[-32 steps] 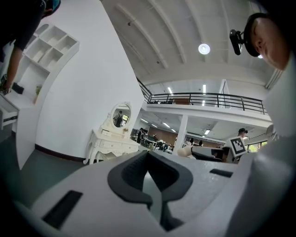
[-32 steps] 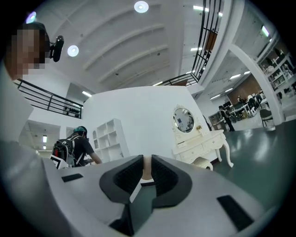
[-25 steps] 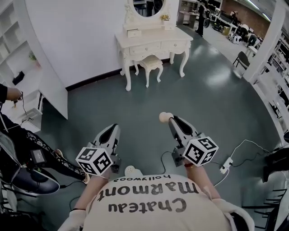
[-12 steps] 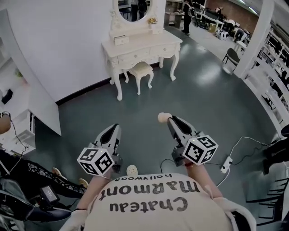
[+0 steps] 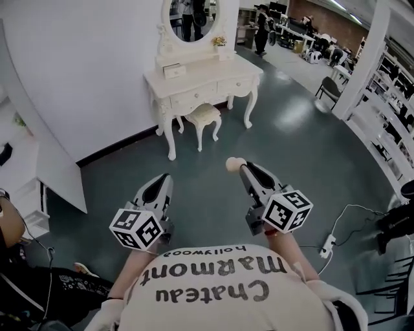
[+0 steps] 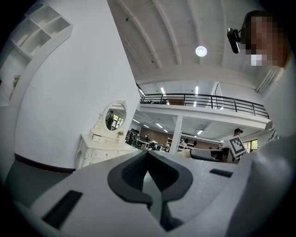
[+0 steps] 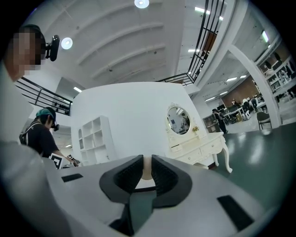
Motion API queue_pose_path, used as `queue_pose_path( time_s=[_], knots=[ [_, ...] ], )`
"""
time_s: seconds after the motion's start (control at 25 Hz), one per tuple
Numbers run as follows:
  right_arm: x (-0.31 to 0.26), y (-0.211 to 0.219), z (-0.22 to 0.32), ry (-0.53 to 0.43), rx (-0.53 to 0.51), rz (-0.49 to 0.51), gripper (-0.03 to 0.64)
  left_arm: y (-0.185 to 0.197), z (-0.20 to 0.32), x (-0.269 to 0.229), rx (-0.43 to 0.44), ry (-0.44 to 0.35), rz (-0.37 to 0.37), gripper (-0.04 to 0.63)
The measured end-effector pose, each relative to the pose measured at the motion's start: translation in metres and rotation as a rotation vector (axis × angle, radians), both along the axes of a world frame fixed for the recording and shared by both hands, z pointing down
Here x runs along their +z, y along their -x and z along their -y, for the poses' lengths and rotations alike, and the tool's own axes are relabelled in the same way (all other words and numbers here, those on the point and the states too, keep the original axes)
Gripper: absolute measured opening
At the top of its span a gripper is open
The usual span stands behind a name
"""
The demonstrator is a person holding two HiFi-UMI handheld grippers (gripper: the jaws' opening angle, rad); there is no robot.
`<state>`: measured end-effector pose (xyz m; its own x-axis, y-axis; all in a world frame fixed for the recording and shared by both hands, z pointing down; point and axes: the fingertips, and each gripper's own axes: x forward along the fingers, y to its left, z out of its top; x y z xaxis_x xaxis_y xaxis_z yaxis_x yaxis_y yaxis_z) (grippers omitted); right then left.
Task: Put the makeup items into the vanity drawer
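The white vanity [image 5: 202, 79] with a round mirror [image 5: 189, 11] stands against the far wall, its front drawers closed and a stool [image 5: 204, 115] tucked under it. My right gripper [image 5: 242, 167] is shut on a beige rounded makeup item [image 5: 233, 164], which shows between the pads in the right gripper view as a pale strip [image 7: 146, 170]. My left gripper [image 5: 162, 180] is held level beside it, jaws shut with nothing in them [image 6: 148, 155]. Both grippers hang over bare floor, well short of the vanity [image 6: 98, 151] [image 7: 200, 147].
A white shelf unit [image 5: 22, 165] stands at the left. A seated person's dark trousers [image 5: 45, 294] are at the lower left. A power strip [image 5: 328, 245] and its cable lie on the floor at right. A small drawer box [image 5: 173, 70] sits on the vanity top.
The vanity has drawn nearer and slid lower-left in the head view as the person walks toward it. Both grippers keep their pose; the right still holds the beige item.
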<state>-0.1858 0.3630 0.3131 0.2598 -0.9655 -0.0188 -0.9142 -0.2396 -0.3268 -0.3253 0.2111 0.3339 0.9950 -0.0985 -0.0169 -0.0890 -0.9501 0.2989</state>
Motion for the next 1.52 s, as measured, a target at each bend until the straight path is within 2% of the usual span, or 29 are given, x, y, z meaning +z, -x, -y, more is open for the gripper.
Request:
queue_pose_path(
  time_s=[0.24, 0.36, 1.0, 1.32, 1.52],
  knots=[
    [0.003, -0.012, 0.056, -0.019, 0.004, 0.010, 0.075, -0.010, 0.060, -0.003, -0.010, -0.009, -0.010, 0.009],
    [0.012, -0.011, 0.076, -0.005, -0.021, 0.014, 0.075, -0.014, 0.080, 0.005, -0.016, 0.013, 0.000, 0.009],
    [0.043, -0.033, 0.149, 0.078, -0.071, 0.062, 0.075, -0.026, 0.136, 0.049, -0.063, 0.114, 0.061, 0.009],
    [0.056, -0.080, 0.176, 0.078, -0.097, 0.085, 0.075, -0.063, 0.158, 0.056, -0.101, 0.110, 0.079, 0.009],
    [0.057, -0.120, 0.203, 0.072, -0.135, 0.106, 0.075, -0.099, 0.179, 0.054, -0.131, 0.133, 0.073, 0.009]
  ],
)
